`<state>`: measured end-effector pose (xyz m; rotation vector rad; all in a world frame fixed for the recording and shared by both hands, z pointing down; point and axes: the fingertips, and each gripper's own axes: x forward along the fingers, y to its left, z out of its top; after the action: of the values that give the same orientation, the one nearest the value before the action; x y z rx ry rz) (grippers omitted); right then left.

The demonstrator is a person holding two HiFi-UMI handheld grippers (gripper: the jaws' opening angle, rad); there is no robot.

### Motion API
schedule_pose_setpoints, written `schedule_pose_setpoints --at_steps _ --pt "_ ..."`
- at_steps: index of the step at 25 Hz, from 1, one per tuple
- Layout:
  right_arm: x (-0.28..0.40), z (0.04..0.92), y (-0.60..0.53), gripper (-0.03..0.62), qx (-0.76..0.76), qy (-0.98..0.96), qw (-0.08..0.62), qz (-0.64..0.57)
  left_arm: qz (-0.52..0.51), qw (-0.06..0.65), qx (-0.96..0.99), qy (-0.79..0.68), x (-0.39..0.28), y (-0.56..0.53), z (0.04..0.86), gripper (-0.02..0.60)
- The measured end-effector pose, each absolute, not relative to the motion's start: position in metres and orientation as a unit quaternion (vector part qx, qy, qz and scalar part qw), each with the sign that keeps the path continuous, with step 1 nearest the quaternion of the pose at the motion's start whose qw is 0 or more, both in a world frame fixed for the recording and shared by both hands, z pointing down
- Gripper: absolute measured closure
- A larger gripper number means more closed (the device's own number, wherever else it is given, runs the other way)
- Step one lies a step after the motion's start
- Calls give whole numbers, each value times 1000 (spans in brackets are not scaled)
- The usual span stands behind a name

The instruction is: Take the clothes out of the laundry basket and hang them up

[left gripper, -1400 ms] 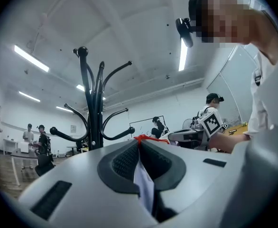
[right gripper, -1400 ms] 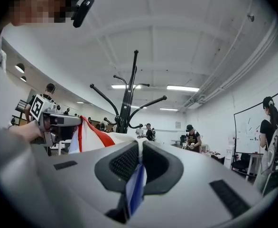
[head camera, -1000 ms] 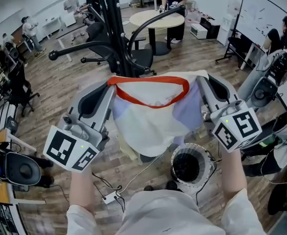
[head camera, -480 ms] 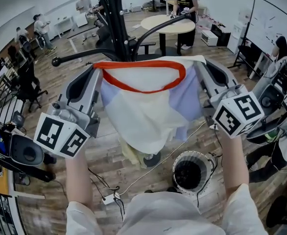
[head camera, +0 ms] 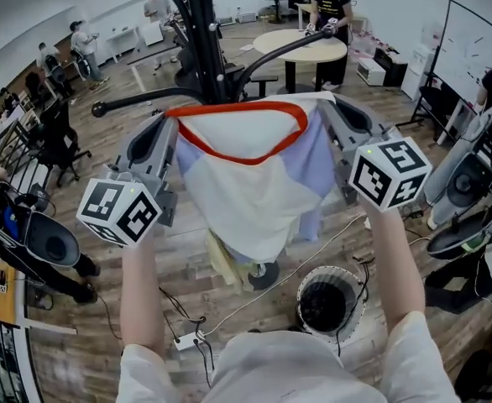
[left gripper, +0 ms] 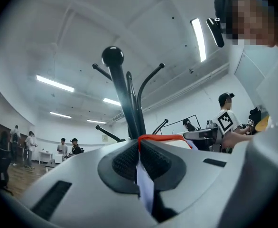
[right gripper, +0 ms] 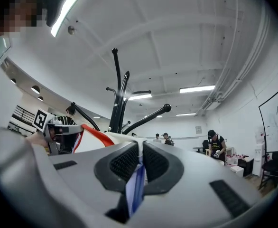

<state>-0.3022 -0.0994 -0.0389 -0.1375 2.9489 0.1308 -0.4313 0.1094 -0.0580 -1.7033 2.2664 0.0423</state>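
A shirt [head camera: 250, 183] with a red collar [head camera: 242, 112] and white and lavender panels hangs stretched between my two grippers in the head view. My left gripper [head camera: 170, 128] is shut on the shirt's left shoulder, and lavender cloth [left gripper: 143, 186] is pinched between its pads. My right gripper [head camera: 326, 112] is shut on the right shoulder, with blue-white cloth [right gripper: 135, 186] in its jaws. The black coat rack [head camera: 204, 40] stands just beyond the collar, its arms [head camera: 292, 44] reaching out above it. The white laundry basket [head camera: 330, 296] sits on the floor below my right arm.
A round table [head camera: 300, 47] with a person beside it stands behind the rack. A whiteboard [head camera: 481, 49] is at the right, office chairs [head camera: 57, 141] at the left. Cables and a power strip [head camera: 187, 340] lie on the wooden floor near my feet.
Both grippers have carried the stretched shirt upward and closer to the coat rack. The collar now sits right under the rack's arms. Both grips are unchanged.
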Motion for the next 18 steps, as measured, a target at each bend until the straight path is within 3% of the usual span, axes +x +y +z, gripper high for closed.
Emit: schedule_pose_setpoints --at_steps 11,18 --pt "-353 3 -114 572 -19 999 32 -10 41 68 -584 808 -469 97 -14 555" --pt "-364 56 -103 572 -27 999 -10 19 41 29 -588 807 -474 91 28 555"
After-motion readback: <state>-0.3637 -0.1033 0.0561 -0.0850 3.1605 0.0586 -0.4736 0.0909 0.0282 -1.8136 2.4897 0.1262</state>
